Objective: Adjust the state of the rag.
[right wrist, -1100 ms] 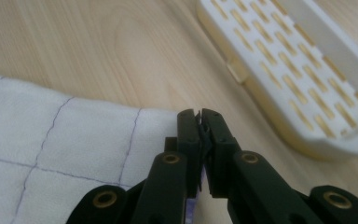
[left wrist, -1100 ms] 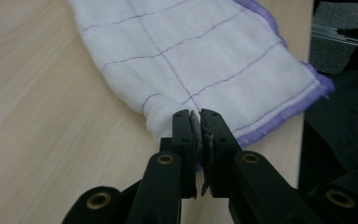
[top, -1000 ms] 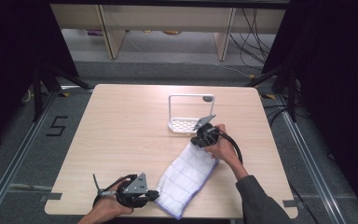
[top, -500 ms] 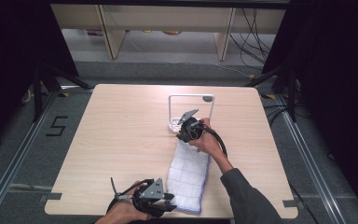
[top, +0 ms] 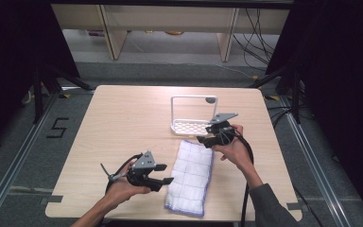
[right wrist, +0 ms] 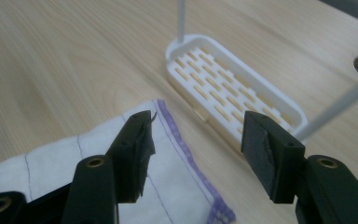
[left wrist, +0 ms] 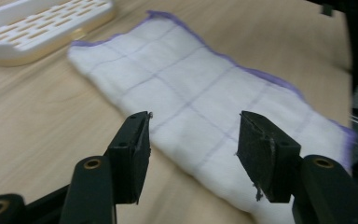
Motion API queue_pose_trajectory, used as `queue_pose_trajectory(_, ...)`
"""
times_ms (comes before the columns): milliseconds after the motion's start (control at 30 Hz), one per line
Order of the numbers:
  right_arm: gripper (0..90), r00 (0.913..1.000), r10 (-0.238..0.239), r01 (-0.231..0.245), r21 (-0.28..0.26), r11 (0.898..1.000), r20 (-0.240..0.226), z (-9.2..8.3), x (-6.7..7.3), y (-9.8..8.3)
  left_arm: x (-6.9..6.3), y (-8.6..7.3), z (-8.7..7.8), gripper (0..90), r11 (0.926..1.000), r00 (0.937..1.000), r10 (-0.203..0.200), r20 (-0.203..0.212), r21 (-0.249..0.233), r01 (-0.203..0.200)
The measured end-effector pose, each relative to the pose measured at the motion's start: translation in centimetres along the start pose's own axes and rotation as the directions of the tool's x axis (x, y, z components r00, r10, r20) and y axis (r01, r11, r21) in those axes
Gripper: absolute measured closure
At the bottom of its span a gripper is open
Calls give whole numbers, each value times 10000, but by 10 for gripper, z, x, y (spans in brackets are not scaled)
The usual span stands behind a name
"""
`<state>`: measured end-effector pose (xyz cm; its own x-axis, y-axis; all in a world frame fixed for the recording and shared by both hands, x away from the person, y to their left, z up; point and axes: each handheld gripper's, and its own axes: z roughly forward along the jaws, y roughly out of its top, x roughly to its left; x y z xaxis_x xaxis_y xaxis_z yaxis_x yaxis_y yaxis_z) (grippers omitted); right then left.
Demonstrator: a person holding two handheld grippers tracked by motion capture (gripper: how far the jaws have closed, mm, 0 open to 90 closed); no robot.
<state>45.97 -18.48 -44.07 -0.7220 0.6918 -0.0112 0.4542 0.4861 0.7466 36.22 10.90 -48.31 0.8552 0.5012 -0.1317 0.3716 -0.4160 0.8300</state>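
Both claws, left (top: pixel 166 174) and right (top: pixel 203 134), had just been opening and stood wide with nothing between them. The folded cloth (top: pixel 191 176) lay flat on the counter (top: pixel 123 123) just before the white rack (top: pixel 192 126). The fold looked done; hanging it on the rack probably remained.

Items appearing on the table (top: pixel 123 118): one white cloth (top: pixel 191 176) with purple grid lines and purple edging, lying near centre; one white slotted rack (top: pixel 192 126) with a wire frame, sitting far of the cloth; two handheld grippers, the left gripper (top: pixel 167 174) and the right gripper (top: pixel 207 135).
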Motion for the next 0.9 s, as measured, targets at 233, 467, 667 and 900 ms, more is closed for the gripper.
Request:
queue_pose_trajectory(233, 454, 9960, 846, -871, 949, 9917, 302, -7, -11, -26, 34, 11, 27, 428, 9984, 9949, -476, -892, 274, 502)
queue_pose_trajectory(467, 460, 9926, 984, -1068, 1272, 9861, 709, 5, -15, -38, 55, 33, 57, 418, 9962, 9904, -570, -1256, 585, 648)
queue_pose_trajectory(667, 471, 9916, 1087, -1194, 1703, 9781, 705, 6, -12, -37, 69, 46, 78, 420, 9943, 9832, -822, -1629, 535, 920)
queue_pose_trajectory(900, 524, 9945, 591, -749, 1917, 9786, 865, 14, -11, -40, 75, 49, 101, 432, 9897, 9802, -1094, -1647, 733, 1228)
